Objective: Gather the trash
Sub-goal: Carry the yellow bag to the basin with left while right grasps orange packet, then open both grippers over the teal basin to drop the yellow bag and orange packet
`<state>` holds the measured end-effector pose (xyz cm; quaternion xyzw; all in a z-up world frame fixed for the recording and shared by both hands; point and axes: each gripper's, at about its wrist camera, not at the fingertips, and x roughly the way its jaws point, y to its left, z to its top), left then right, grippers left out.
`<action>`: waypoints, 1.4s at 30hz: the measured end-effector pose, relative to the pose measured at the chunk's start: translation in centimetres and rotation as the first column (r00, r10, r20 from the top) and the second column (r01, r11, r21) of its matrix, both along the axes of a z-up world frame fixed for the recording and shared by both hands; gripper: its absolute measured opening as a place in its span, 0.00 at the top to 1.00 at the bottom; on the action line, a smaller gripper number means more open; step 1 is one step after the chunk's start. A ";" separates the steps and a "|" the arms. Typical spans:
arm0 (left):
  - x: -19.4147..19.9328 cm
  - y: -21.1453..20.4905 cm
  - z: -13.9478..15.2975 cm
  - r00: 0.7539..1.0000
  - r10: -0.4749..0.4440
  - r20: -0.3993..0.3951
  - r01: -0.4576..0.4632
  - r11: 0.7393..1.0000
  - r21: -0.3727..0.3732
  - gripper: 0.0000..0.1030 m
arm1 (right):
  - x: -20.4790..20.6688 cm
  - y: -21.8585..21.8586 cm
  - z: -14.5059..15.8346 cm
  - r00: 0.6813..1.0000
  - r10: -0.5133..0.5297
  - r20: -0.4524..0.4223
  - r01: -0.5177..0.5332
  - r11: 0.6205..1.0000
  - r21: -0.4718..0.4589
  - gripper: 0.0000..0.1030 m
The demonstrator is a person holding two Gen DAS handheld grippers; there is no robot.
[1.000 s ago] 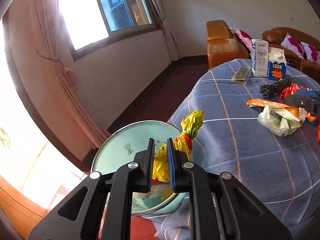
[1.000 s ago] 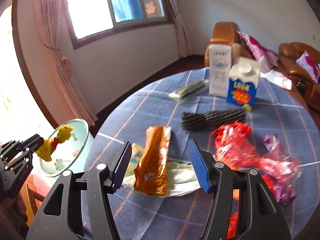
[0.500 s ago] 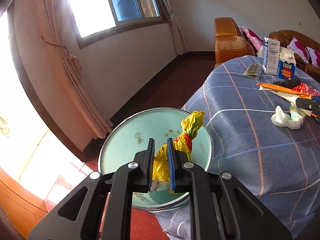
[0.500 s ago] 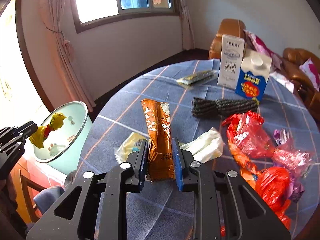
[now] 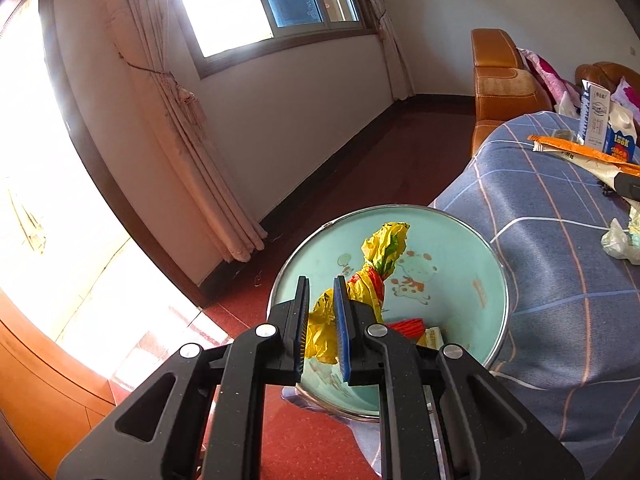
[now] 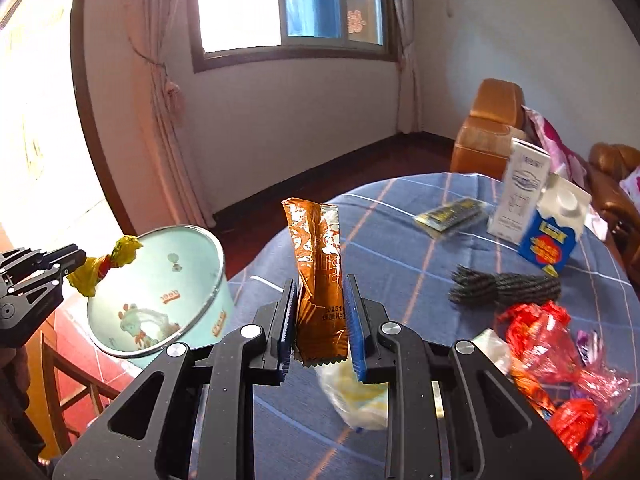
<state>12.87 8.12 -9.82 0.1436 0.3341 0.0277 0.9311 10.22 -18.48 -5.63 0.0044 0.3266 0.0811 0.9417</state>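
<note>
Above the pale green bin (image 5: 460, 292), a crumpled yellow wrapper (image 5: 360, 292) is clamped between the fingers of the left gripper (image 5: 322, 328). Further right, over the blue checked tablecloth (image 6: 400, 264), an orange snack packet (image 6: 320, 276) is held upright, pinched by the closed right gripper (image 6: 320, 328). Red wrappers (image 6: 536, 336) are seen lying on the cloth beyond.

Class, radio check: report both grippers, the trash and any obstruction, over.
Left gripper shut on yellow wrapper, over teal bin. Right gripper shut on orange wrapper, above table. Nothing blocking bin.
</note>
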 end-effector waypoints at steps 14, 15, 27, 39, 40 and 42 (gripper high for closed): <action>1.0 2.8 -0.2 0.996 0.086 0.008 -0.087 0.991 0.097 0.88 | 1.8 5.8 -0.8 0.988 0.153 0.031 -0.152 0.987 -0.049 0.77; 0.9 2.8 -0.3 0.996 0.088 0.010 -0.089 0.991 0.105 0.88 | 1.8 6.1 -0.7 0.986 0.161 0.032 -0.159 0.986 -0.056 0.77; 1.4 3.1 -1.3 0.994 0.107 0.002 -0.106 0.980 0.169 0.88 | 2.3 9.4 -1.0 0.967 0.252 0.033 -0.244 0.957 -0.156 0.77; 1.6 2.9 -1.6 0.995 0.100 -0.008 -0.097 0.980 0.175 0.88 | 2.3 10.7 -1.6 0.958 0.287 0.016 -0.279 0.941 -0.193 0.77; 1.6 2.9 -1.6 0.995 0.100 -0.008 -0.097 0.980 0.175 0.88 | 2.3 10.7 -1.6 0.957 0.289 0.016 -0.280 0.940 -0.195 0.77; 1.6 2.9 -1.6 0.995 0.100 -0.008 -0.097 0.980 0.175 0.88 | 2.3 10.9 -1.6 0.956 0.292 0.016 -0.283 0.938 -0.199 0.77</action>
